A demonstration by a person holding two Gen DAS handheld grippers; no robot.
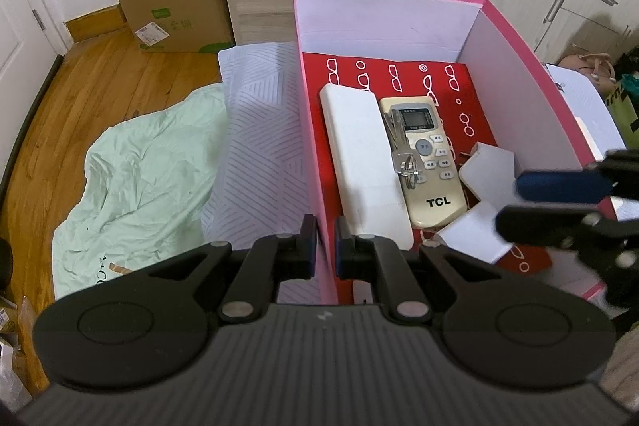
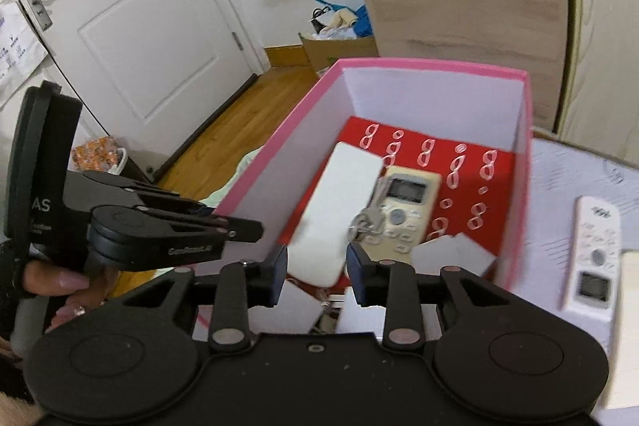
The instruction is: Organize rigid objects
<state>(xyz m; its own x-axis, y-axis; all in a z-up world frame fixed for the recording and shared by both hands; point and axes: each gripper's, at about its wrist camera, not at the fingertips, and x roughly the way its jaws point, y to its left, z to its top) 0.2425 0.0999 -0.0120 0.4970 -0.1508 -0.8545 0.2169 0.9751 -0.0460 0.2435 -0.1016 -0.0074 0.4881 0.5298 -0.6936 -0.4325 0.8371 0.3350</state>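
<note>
In the pink box point(image 2: 515, 74), keys point(image 2: 365, 222) blurred, right claw point(image 2: 316, 276) parted (empty), left claw point(image 1: 325, 246) pinching box wall.

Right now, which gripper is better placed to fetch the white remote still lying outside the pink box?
Probably the right gripper: its jaws stand open and empty, and the white remote lies on its side of the pink box. The left gripper is clamped on the box's left wall.

Both wrist cameras are looking steeply down from close range into the same pink box point(image 1: 315, 154), the left one sitting over its left wall, the right one peering over its near edge, each catching the other gripper.
</note>
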